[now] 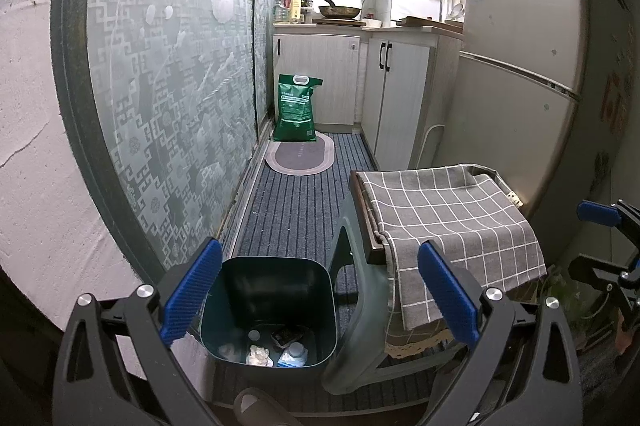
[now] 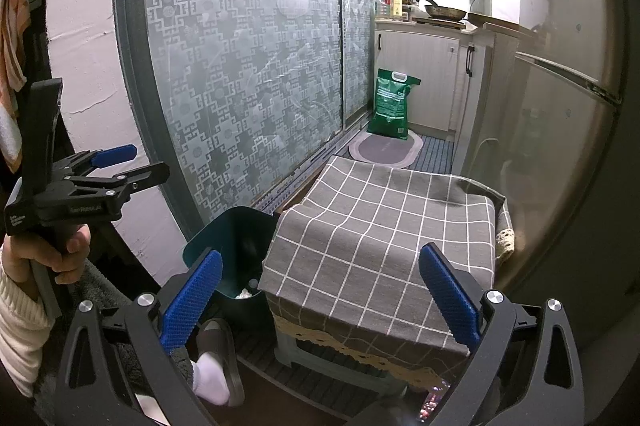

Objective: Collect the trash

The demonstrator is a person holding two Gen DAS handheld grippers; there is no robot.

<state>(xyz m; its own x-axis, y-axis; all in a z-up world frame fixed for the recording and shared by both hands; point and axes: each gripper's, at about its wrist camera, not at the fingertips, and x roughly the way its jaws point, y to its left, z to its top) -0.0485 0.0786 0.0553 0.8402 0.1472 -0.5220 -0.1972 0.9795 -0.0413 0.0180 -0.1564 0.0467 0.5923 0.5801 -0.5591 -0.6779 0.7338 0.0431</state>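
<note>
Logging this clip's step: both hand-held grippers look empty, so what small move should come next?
Probably pull both back: the left hand-held gripper and right hand-held gripper are open and empty, the bin already holds scraps, and no loose trash shows on the checked cloth.

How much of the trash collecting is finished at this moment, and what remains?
Done: several pieces of trash already lie at the bottom of the dark green bin. In hand: nothing; the left gripper and the right gripper are both open and empty. Left: no more loose trash shows on the checked cloth or the striped floor mat, so the job looks nearly finished, as far as these views reach.
</note>
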